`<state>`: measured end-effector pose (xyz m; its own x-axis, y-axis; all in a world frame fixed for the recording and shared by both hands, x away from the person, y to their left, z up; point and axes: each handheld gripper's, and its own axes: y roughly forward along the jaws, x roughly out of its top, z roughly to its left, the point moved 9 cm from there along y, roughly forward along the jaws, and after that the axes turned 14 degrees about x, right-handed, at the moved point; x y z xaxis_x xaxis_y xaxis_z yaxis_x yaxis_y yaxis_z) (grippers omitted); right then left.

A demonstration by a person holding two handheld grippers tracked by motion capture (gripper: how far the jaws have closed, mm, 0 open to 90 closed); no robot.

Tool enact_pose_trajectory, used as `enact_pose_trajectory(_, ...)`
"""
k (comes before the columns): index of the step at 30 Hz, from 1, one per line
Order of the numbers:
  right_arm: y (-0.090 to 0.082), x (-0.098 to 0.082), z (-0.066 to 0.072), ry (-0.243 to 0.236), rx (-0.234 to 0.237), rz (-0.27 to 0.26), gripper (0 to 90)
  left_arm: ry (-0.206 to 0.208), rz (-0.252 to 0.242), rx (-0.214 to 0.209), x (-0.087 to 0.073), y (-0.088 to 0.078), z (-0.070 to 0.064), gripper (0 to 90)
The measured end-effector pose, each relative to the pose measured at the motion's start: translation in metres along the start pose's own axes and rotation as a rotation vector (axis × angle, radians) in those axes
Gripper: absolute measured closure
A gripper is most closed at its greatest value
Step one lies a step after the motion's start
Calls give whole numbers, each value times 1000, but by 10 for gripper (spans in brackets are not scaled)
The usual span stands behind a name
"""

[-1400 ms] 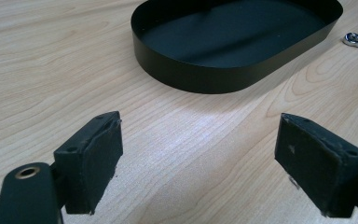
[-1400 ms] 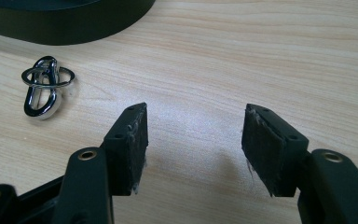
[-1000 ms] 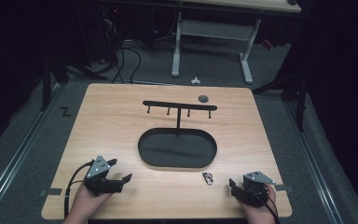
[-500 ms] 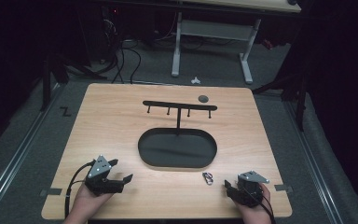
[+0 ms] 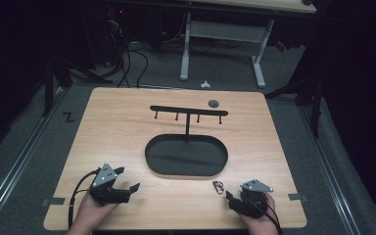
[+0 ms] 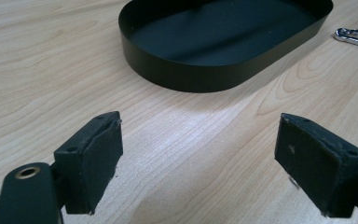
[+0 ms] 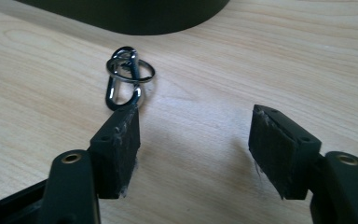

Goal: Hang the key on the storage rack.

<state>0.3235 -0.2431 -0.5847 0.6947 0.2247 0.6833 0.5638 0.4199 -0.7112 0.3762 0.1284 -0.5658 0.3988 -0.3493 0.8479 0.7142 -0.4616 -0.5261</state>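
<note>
A silver carabiner with a key ring (image 5: 218,186) lies flat on the wooden table (image 5: 122,137), just in front of the black oval tray (image 5: 147,154). My right gripper (image 5: 230,199) rests low on the table right of the clip. In the right gripper view its jaws (image 7: 196,149) have just been opening and stand open with bare wood between them. The carabiner (image 7: 123,79) lies just past the left pad's tip (image 7: 119,149). My left gripper (image 5: 127,178) sits open at the front left, nothing between its pads (image 6: 198,158), facing the tray wall (image 6: 191,77).
A black rack with several hooks (image 5: 188,111) stands behind the tray, and a small grey disc (image 5: 213,103) lies near the table's far edge. The carabiner (image 6: 356,36) also appears at the upper right of the left gripper view. Dark floor and desk legs lie beyond.
My right gripper has slid left toward the carabiner and its jaws stand wider. The left gripper and the clip have not moved.
</note>
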Motion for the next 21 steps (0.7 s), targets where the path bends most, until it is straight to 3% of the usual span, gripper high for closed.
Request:
enact_pose_trajectory(7, 6, 2, 8, -16, 27, 28, 310, 0, 17, -19, 0, 3, -2, 161)
enact_pose_trajectory(12, 4, 8, 16, -25, 46, 47, 307, -1, 1, -24, 2, 0, -3, 163)
enact_pose_trajectory(18, 0, 27, 20, -21, 44, 86, 406, -6, -5, -36, 2, -2, -2, 162)
enact_pose_trajectory(21, 0, 30, 20, -25, 46, 135, 427, -9, -6, -38, 2, -2, -3, 162)
